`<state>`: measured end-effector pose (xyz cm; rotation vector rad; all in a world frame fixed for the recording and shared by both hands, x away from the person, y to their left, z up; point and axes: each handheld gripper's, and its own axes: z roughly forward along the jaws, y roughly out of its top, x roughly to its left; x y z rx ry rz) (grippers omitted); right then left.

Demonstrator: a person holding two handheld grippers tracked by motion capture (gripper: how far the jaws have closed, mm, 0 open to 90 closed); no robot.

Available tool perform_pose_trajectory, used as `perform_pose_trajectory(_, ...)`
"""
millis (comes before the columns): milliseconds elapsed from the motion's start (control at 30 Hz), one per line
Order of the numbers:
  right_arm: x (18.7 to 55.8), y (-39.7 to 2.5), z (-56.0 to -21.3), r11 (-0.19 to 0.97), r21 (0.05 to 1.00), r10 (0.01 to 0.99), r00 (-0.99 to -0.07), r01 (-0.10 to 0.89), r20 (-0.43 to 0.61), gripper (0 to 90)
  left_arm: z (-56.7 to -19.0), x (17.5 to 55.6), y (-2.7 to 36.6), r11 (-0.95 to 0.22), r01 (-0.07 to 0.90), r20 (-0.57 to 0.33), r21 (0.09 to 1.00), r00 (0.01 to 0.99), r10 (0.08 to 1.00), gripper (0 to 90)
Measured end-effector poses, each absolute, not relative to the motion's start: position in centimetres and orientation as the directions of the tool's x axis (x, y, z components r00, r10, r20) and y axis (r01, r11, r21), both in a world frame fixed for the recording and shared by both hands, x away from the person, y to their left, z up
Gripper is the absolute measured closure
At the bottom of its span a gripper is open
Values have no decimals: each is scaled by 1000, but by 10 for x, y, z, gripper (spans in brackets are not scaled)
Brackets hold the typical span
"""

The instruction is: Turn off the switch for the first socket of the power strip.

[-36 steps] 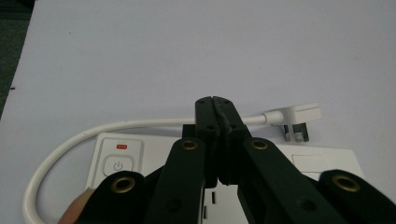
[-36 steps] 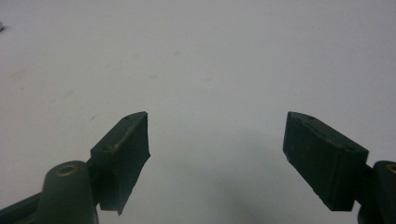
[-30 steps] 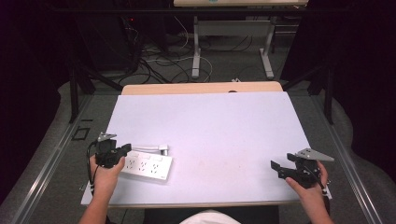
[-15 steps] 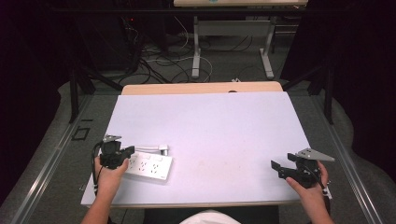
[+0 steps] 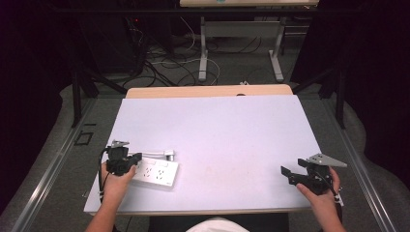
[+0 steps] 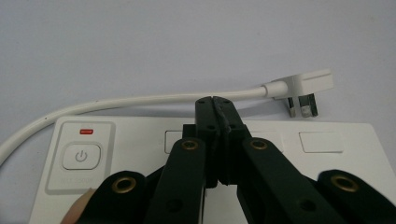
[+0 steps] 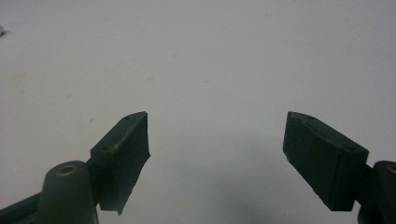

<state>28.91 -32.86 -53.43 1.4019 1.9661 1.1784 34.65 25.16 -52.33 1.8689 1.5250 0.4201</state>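
**Power strip under the closed left gripper**

The white power strip (image 5: pixel 155 174) lies flat near the table's (image 5: pixel 217 130) front-left corner, at about 7 o'clock from the table's middle. Its cord (image 6: pixel 116 100) curves round the far side and ends in a white plug (image 6: pixel 306 88) lying just beyond the strip (pins on the tabletop). The left gripper (image 6: pixel 215 103) sits over the strip's top face, jaws pressed together with nothing between them; whether the tips touch the strip is hard to tell. The right gripper (image 7: pixel 215 154) rests well apart at 5 o'clock, jaws spread wide and empty above bare tabletop.
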Motion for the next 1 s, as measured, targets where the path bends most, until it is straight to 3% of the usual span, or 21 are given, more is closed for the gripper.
perform_pose_trajectory(1000, 288, -330, -534, 101, 840, 918, -376, 533, 129, 222, -529, 347, 247, -109, 752, -148, 650, 266, 952, 900)
